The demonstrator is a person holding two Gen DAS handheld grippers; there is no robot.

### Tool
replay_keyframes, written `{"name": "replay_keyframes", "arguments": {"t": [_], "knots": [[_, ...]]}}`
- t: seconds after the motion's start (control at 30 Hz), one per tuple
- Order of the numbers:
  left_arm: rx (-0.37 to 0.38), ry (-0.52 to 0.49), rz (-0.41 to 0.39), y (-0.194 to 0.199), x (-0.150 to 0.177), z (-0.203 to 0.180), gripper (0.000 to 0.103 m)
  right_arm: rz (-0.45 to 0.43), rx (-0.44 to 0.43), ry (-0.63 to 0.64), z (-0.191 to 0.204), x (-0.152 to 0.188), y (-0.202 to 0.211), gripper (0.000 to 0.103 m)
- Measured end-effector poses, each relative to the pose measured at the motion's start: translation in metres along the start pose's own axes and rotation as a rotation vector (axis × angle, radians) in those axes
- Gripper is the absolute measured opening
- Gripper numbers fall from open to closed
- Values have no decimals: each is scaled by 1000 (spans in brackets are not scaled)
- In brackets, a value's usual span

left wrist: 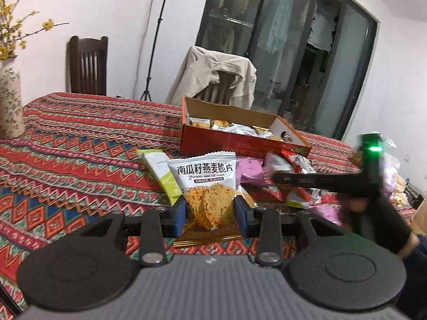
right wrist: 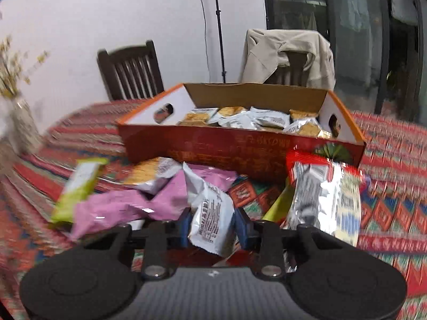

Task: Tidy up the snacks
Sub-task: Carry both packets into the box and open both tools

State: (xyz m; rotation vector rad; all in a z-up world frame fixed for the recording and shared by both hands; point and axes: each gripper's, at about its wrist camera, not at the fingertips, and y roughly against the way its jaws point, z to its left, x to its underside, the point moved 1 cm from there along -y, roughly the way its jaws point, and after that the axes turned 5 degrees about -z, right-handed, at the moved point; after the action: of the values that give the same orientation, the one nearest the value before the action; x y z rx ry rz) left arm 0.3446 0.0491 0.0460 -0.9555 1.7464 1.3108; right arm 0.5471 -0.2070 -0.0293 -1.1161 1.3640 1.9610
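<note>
A crisp packet (left wrist: 206,186) was clamped in the left gripper (left wrist: 209,214) and a white packet (right wrist: 212,218) in the right gripper (right wrist: 213,225), both short of the box (right wrist: 240,146) ahead, so carrying and release over it were judged due next.

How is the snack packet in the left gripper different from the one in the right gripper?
The white pumpkin seed oat crisp packet in the left gripper shows its printed front, with a crisp pictured. The silver foil packet in the right gripper shows its back, covered in small print, and looks crumpled. Both sit pinched between blue jaws.
</note>
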Motion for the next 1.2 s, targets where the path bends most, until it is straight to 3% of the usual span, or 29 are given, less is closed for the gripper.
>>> {"name": "replay_keyframes", "arguments": {"t": [0.2,0.33,0.47,0.57,0.7,0.8,0.87,1.03,1.2], "knots": [[30,5,11,10,16,-15,38,-117,-13,43,17,35,94,26],[73,-4,28,-1,17,-26,38,-144,-15,44,16,61,150,26],[132,-42,19,-27,-12,-32,38,-186,11,32,7,55,176,26],[150,-99,-8,-62,-53,-32,38,-240,-14,56,1,22,179,26],[133,-126,28,-136,-108,-26,38,-248,16,118,-16,-45,141,26],[109,-136,66,-203,-137,-23,38,-181,35,100,-38,-95,80,26],[77,-140,85,-248,-147,-19,38,-131,115,151,-44,-120,31,26],[-7,-189,177,-337,-148,-10,38,55,204,190,-60,-146,-91,26],[-56,-237,229,-377,-138,-6,38,180,263,219,-70,-141,-168,26]]}}
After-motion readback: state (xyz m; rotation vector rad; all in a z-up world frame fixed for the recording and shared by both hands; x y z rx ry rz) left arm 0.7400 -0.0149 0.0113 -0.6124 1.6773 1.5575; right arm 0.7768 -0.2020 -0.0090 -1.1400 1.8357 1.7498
